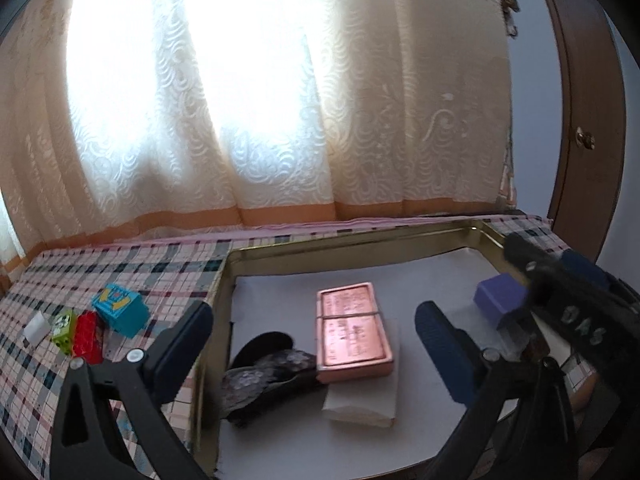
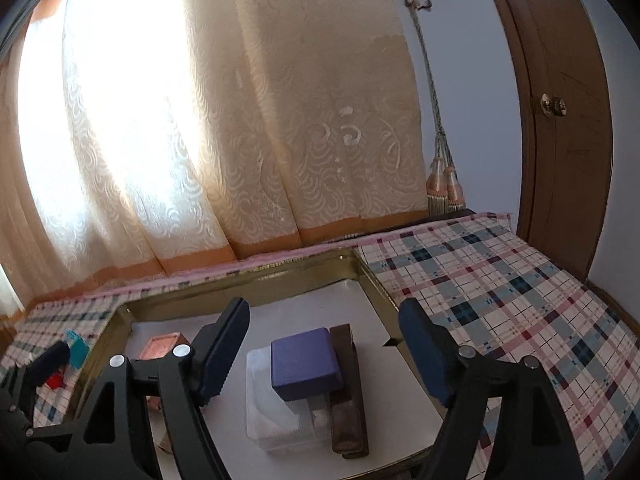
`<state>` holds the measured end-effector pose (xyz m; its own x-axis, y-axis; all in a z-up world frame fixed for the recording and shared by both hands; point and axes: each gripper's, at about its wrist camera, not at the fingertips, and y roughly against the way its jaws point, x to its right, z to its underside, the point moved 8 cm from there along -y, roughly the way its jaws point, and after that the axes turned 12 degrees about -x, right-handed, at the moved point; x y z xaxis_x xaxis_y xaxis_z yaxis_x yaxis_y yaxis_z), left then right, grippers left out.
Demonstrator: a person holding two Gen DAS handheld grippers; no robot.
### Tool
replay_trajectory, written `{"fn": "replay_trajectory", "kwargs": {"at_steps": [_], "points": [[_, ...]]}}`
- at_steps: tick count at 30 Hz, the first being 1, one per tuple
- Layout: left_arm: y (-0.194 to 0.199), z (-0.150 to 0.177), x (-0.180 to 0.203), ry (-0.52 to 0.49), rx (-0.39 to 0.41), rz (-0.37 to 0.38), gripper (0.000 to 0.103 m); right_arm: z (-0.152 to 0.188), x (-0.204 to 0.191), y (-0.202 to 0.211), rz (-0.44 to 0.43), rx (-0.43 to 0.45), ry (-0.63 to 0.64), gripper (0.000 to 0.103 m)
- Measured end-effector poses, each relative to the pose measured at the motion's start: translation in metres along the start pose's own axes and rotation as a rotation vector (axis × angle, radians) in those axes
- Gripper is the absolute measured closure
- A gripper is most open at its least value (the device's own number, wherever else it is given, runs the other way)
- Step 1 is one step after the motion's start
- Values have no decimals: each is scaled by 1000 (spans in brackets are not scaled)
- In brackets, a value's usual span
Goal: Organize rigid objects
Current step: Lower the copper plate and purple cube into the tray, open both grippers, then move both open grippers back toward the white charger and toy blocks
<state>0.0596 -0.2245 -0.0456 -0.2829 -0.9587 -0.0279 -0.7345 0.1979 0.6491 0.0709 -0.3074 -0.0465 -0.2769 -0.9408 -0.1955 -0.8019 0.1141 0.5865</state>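
A shallow gold tray (image 1: pixel 360 236) lined with white paper lies on the plaid table. In it a copper-pink tin (image 1: pixel 352 332) rests on a white box (image 1: pixel 360 408), with a dark patterned case (image 1: pixel 264 376) to its left. My left gripper (image 1: pixel 314 312) is open wide, the tin ahead between its fingers and untouched. In the right wrist view a purple box (image 2: pixel 304 360) sits on a clear plastic box (image 2: pixel 272 412), beside a long brown case (image 2: pixel 348 392). My right gripper (image 2: pixel 324 306) is open, its pads standing apart from the purple box.
Left of the tray, a teal block (image 1: pixel 120 308), a red brick (image 1: pixel 88 338), a green block (image 1: pixel 64 326) and a white piece (image 1: pixel 36 326) lie on the tablecloth (image 2: pixel 500 300). A curtain (image 1: pixel 240 120) hangs behind. A brown door (image 2: pixel 560 120) stands at the right.
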Motion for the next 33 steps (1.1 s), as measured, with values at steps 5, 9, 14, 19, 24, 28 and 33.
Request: {"fn": "replay_trajectory", "kwargs": {"at_steps": [5, 9, 14, 19, 24, 28, 33], "points": [[2, 3, -13, 25, -4, -7, 1, -3, -1, 11, 8, 67, 8, 24], [6, 6, -21, 35, 1, -18, 1, -6, -3, 28, 25, 153, 22, 24], [12, 10, -39, 39, 17, -59, 1, -7, -6, 41, 65, 208, 32, 24], [18, 13, -62, 39, 37, -78, 1, -6, -1, 51, 79, 244, -6, 24], [24, 15, -91, 71, 53, -97, 1, -1, -6, 58, 88, 260, -30, 24], [24, 17, -109, 94, 48, -101, 1, 3, -15, 61, 98, 262, -32, 24], [26, 19, -121, 101, 54, -109, 1, 8, -24, 62, 97, 258, -35, 24]]}}
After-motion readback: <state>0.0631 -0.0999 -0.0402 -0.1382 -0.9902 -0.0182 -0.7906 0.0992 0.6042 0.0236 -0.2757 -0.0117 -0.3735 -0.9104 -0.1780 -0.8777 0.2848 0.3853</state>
